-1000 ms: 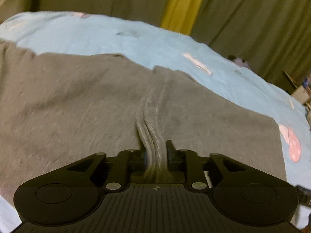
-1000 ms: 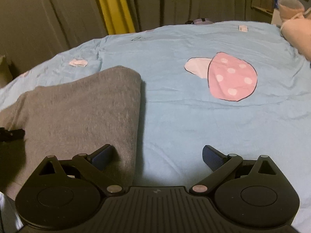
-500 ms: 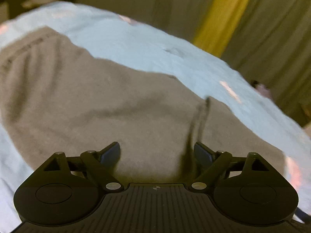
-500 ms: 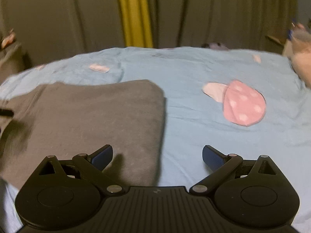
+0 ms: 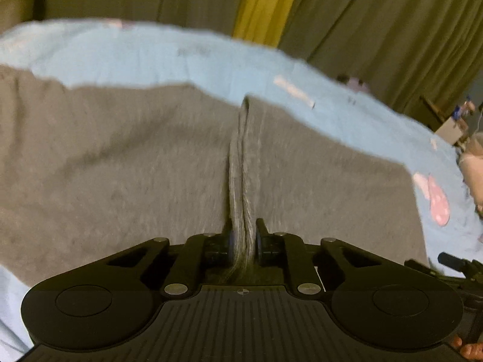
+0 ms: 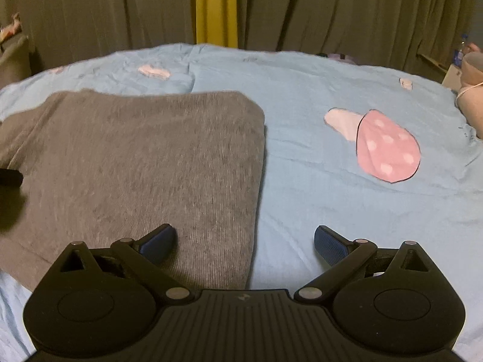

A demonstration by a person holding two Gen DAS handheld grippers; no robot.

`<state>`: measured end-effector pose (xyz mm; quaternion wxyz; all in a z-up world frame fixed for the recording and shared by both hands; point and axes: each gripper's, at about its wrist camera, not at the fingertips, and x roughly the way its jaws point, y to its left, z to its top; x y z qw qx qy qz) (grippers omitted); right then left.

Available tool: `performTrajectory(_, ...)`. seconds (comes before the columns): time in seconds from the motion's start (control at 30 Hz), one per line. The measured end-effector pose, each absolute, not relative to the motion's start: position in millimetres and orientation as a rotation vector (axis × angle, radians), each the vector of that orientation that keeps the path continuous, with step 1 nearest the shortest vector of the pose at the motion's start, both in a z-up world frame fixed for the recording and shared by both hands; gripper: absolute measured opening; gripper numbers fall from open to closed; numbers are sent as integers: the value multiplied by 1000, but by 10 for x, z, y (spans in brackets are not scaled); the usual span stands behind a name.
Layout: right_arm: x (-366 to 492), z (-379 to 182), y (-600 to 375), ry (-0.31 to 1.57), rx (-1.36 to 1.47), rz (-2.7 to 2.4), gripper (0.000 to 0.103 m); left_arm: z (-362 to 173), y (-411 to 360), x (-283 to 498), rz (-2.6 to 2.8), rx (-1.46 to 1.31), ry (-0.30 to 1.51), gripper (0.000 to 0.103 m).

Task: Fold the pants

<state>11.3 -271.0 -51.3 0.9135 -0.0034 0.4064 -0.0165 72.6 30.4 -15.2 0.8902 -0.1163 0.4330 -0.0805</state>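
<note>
Grey pants (image 5: 120,166) lie folded flat on a light blue bed sheet (image 5: 181,60). My left gripper (image 5: 243,238) is shut on a pinched ridge of the grey fabric at the near edge; the ridge runs away from the fingers. In the right wrist view the pants (image 6: 135,166) fill the left half, with their folded right edge near the middle. My right gripper (image 6: 244,241) is open and empty, its left finger over the pants and its right finger over the sheet (image 6: 332,211).
A pink mushroom print (image 6: 386,150) marks the sheet to the right of the pants. Olive curtains with a yellow strip (image 6: 215,6) hang behind the bed. Some objects (image 5: 452,126) stand past the bed's right side.
Half a second ago my left gripper was open over the pants; now it is shut on a ridge of fabric. The right gripper stays open and has shifted slightly left.
</note>
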Motion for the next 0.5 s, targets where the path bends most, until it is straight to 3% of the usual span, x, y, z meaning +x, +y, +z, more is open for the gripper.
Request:
performTrajectory(0.13, 78, -511, -2630, 822, -43, 5, 99, -234, 374, 837, -91, -277, 938, 18)
performTrajectory(0.3, 153, -564, -2640, 843, -64, 1, 99, -254, 577, 844, 22, -375, 947, 61)
performTrajectory(0.37, 164, -568, -2669, 854, -37, 1, 99, -148, 739, 786, 83, -441, 877, 84)
performTrajectory(0.43, 175, -573, -2691, 860, -18, 3, 99, -41, 940, 704, 155, -495, 805, 93)
performTrajectory(0.5, 172, -568, -2682, 858, -16, 4, 99, 53, 1198, 630, 265, -530, 726, 95)
